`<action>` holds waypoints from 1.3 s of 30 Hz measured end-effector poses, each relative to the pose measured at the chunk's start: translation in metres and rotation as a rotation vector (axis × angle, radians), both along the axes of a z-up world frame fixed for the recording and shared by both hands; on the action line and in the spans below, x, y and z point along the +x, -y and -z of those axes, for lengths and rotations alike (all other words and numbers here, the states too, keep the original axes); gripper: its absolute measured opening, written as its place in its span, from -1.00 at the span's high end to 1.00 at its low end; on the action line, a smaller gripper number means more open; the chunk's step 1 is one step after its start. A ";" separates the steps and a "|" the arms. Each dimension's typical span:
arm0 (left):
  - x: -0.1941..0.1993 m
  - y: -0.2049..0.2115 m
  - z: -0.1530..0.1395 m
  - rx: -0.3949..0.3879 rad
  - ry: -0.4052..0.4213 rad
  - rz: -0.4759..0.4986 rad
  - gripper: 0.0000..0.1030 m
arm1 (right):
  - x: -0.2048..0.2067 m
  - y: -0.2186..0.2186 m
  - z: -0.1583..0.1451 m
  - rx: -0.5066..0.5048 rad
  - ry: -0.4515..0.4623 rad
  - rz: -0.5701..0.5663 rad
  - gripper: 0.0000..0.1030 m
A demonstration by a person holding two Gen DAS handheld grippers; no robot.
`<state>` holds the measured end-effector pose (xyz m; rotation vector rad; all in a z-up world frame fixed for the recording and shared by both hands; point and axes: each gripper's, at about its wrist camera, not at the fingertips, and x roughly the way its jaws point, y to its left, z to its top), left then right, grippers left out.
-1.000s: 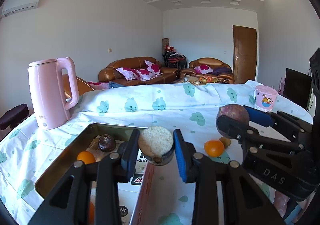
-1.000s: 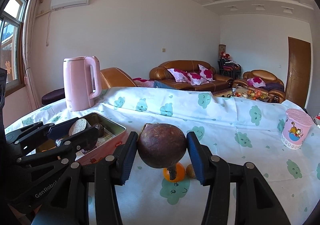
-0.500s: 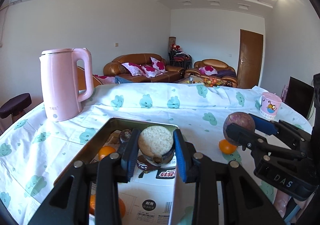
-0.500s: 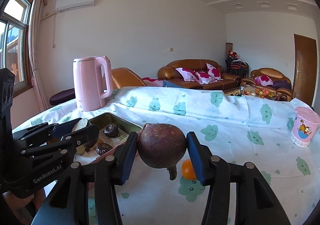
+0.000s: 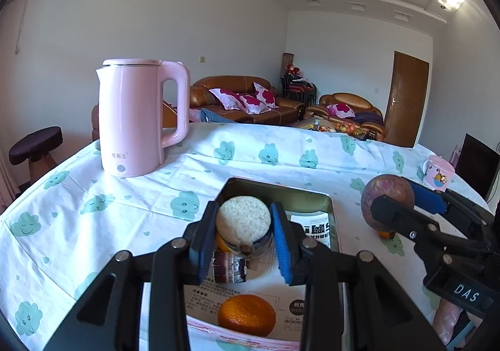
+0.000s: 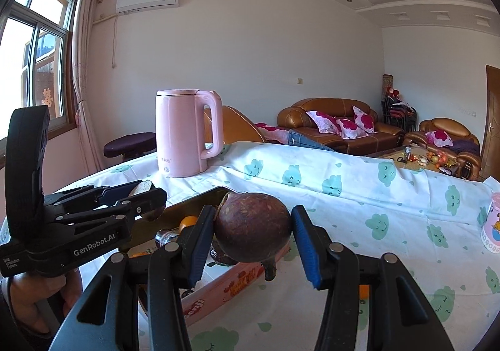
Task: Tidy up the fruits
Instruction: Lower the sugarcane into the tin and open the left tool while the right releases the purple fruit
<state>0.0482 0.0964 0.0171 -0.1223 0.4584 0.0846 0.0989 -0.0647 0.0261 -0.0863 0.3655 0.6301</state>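
Note:
My left gripper [image 5: 243,230] is shut on a halved fruit with a pale cut face [image 5: 243,219] and holds it above the open metal tin [image 5: 281,191]. In the tin lie an orange [image 5: 247,315] and a dark cut fruit piece [image 5: 229,266] on printed paper. My right gripper [image 6: 253,241] is shut on a round brown-purple fruit [image 6: 251,230], held over the tin's right edge [image 6: 237,280]. The right gripper and its fruit [image 5: 387,199] show at the right of the left wrist view. The left gripper [image 6: 147,194] shows at the left of the right wrist view.
A pink kettle [image 5: 137,116] stands on the cloud-print tablecloth [image 5: 93,210] behind and left of the tin. A pink cup [image 5: 439,171] stands at the far right. A small orange [image 6: 362,291] lies on the cloth right of the tin. Sofas stand beyond the table.
Both grippers have moved left with their fruits. The left gripper has come over the middle of the tin; the right gripper has come from the loose orange to the tin's right edge.

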 end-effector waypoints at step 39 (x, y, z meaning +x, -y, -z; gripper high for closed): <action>0.022 -0.008 0.030 -0.018 -0.148 0.033 0.33 | 0.025 -0.046 0.036 -0.072 -0.201 -0.093 -0.03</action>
